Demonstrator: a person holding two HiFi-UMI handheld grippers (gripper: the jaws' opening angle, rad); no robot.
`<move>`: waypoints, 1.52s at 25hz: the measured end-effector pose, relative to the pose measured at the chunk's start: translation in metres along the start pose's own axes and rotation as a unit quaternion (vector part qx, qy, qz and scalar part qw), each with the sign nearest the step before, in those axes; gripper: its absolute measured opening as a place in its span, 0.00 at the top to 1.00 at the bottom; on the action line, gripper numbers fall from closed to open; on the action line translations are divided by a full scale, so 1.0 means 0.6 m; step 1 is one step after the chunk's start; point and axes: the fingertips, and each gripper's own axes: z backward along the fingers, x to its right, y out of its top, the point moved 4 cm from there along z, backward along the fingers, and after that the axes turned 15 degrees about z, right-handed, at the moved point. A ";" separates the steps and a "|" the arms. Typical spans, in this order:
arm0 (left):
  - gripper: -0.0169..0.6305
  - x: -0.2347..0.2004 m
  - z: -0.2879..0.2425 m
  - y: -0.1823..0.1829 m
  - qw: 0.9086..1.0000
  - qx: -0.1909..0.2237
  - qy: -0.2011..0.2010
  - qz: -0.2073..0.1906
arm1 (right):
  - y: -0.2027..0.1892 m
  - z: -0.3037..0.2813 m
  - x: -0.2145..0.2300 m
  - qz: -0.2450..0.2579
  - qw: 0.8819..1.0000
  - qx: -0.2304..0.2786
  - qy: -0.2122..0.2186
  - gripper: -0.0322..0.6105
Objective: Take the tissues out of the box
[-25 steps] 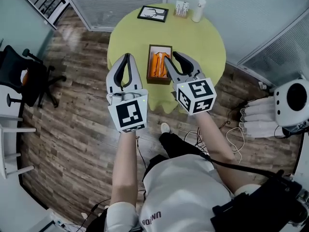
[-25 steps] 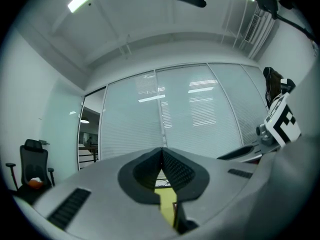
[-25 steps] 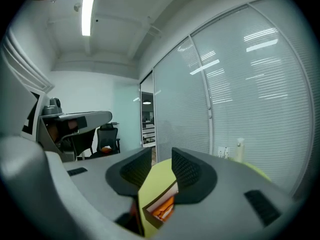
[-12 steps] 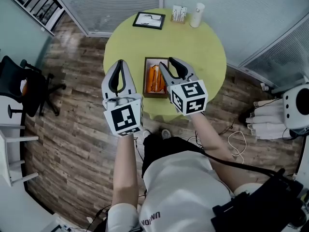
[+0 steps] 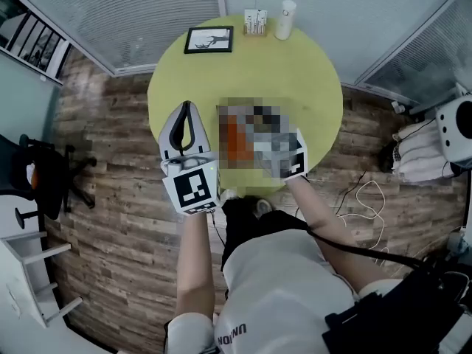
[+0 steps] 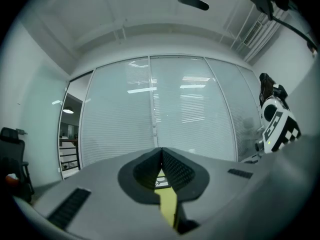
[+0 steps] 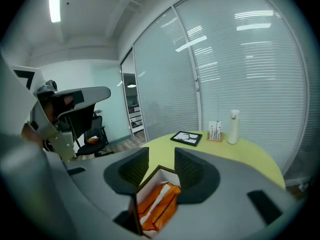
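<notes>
Orange tissue pack [image 7: 156,206] is still lying inside the open box [image 7: 148,183] on the yellow table [image 7: 240,154], untouched. Right gripper [image 7: 161,156] is hovering above it, jaws opening wider than a second ago with nothing between them, so I judge it is readying a first grasp. Left gripper [image 6: 161,153] is idling clenched and empty to the box's left.

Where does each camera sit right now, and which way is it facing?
Head view: on the person's head, looking steeply down at the round table; shows both forearms, torso, left gripper.
Left gripper view: rides that gripper, looking along its closed jaws toward a blind-covered glass wall.
Right gripper view: rides the right gripper, looking along its opening jaws, nothing between them, down at the tissue box.
Shared: head and right gripper views both show the picture frame and white bottle.
</notes>
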 end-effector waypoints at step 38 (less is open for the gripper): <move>0.95 -0.037 -0.101 -0.144 0.986 -0.104 -0.131 0.020 | -0.183 -0.101 -0.034 -0.097 0.956 -0.271 -0.055 0.64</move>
